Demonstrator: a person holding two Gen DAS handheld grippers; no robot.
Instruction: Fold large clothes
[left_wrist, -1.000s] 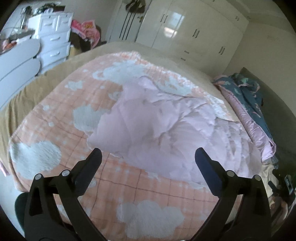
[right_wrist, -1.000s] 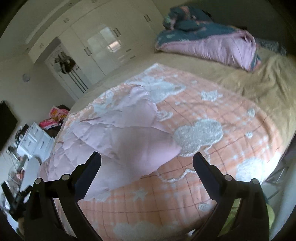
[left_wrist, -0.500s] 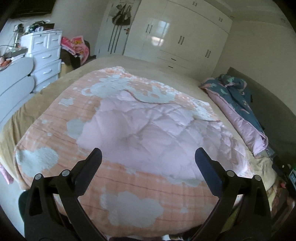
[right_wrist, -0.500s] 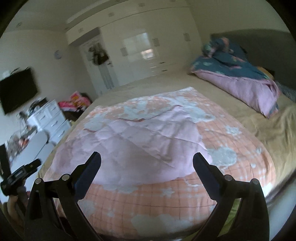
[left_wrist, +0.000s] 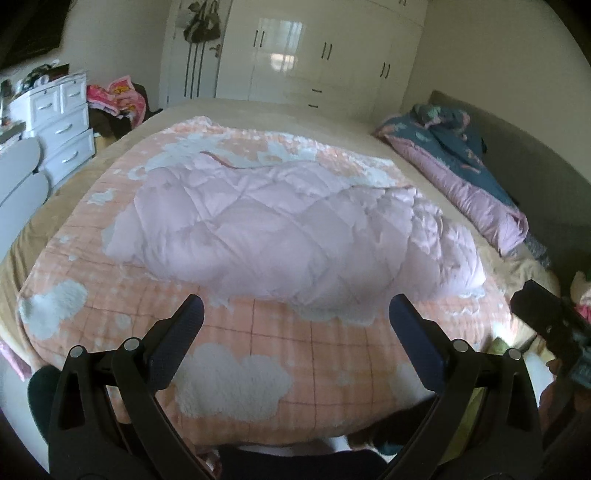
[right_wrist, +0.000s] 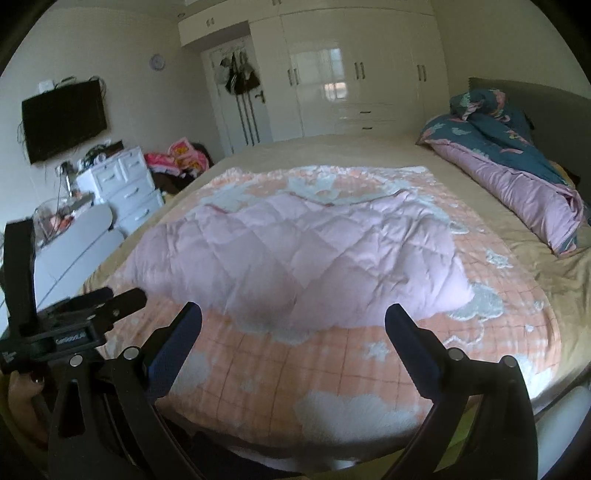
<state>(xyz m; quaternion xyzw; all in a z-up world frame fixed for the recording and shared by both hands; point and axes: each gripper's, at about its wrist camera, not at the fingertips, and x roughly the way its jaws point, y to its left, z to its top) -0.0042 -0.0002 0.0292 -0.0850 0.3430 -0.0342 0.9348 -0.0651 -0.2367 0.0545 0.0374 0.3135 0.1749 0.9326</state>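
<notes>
A pale pink quilted garment (left_wrist: 288, 229) lies spread and puffy on an orange blanket with white clouds (left_wrist: 258, 354) that covers the bed; it also shows in the right wrist view (right_wrist: 306, 258) on the same blanket (right_wrist: 332, 373). My left gripper (left_wrist: 295, 314) is open and empty, held above the blanket's near edge, short of the garment. My right gripper (right_wrist: 293, 317) is open and empty, likewise short of the garment's near edge. The left gripper's body (right_wrist: 59, 325) shows at the left of the right wrist view; the right gripper's body (left_wrist: 550, 325) shows at the right of the left wrist view.
A rolled blue and pink duvet (right_wrist: 517, 173) lies along the bed's right side by the dark headboard (right_wrist: 535, 92). A white drawer chest (right_wrist: 122, 184) and a clothes pile (right_wrist: 177, 158) stand at the left. White wardrobes (right_wrist: 351, 74) line the far wall.
Both grippers have pulled back and levelled, away from the garment toward the bed's near edge. The garment, crumpled a second ago, now lies flatter and spread out. Both grippers stay open.
</notes>
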